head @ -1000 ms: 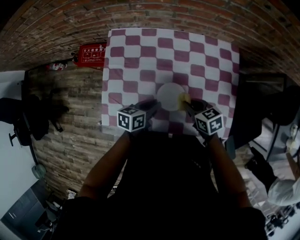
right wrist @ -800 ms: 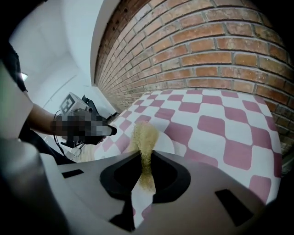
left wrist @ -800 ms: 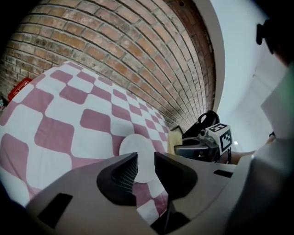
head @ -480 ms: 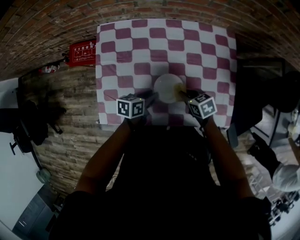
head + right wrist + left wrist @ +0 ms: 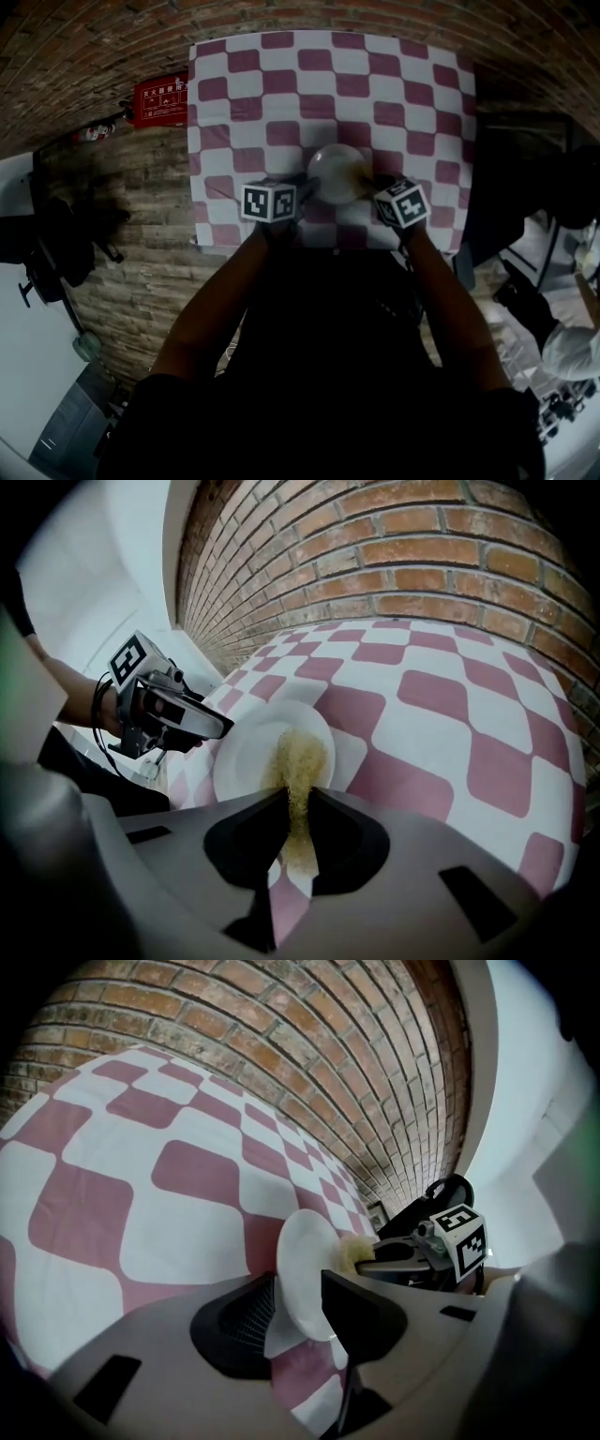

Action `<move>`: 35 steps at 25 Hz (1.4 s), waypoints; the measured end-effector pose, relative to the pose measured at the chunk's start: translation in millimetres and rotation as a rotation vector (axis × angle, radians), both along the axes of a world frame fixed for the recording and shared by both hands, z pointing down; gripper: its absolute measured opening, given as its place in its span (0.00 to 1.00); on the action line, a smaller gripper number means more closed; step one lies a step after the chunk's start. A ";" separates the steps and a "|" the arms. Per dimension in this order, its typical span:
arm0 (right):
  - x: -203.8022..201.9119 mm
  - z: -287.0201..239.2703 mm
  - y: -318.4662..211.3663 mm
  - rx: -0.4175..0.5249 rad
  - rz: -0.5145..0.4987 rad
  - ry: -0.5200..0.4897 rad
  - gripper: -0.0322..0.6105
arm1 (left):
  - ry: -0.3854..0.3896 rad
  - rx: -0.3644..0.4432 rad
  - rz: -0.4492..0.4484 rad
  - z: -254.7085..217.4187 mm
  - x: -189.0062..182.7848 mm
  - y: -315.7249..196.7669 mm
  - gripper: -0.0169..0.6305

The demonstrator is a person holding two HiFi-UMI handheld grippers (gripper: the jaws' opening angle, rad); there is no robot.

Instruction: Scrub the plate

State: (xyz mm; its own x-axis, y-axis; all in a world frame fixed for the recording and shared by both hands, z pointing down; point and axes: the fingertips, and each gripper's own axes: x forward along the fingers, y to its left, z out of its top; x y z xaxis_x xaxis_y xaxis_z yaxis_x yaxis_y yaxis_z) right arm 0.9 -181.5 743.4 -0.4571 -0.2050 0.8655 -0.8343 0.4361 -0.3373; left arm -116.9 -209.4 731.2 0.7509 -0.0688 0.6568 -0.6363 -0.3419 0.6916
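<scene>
Against the white plate [image 5: 246, 761], a yellow sponge [image 5: 302, 757].

At the bench [image 5: 412, 84] front edge, midway along: plate [image 5: 337, 173]. At the plate's left rim, left gripper [image 5: 298, 1283], jaws opening, rim between them. At the plate's right, right gripper [image 5: 298, 794], jaws closed on a sponge [image 5: 302, 752], the sponge's far end on the plate. Grippers facing each other across the plate.

Right claw [image 5: 298, 797] jaws clamped on yellow sponge [image 5: 302, 757]. Sponge's far end lies against face of white plate [image 5: 246, 761]. Pink-and-white checkered cloth [image 5: 450, 714] covers surface beneath plate. Brick wall [image 5: 422, 555] behind.
</scene>
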 end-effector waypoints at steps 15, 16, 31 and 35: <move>2.6 13.0 1.0 -0.019 -0.064 -0.005 0.12 | 0.011 -0.060 -0.054 8.4 14.7 -3.5 0.16; 3.2 13.2 2.0 -0.026 -0.069 -0.003 0.12 | 0.014 -0.057 -0.060 6.9 15.9 -3.1 0.12; 51.8 -42.2 1.7 0.029 -0.009 -0.075 0.12 | 0.078 0.153 -0.070 -77.0 64.3 20.4 0.06; 60.3 -93.7 -13.3 0.148 -0.039 -0.079 0.12 | 0.124 0.209 -0.066 -113.3 92.8 32.3 0.07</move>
State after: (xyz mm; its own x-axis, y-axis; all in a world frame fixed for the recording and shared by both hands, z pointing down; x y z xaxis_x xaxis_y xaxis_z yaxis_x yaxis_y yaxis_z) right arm 61.2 -194.8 649.7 -0.5330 -0.3079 0.7881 -0.7890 0.5173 -0.3315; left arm -24.1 -177.1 617.8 0.8141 -0.2453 0.5264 -0.5769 -0.4458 0.6845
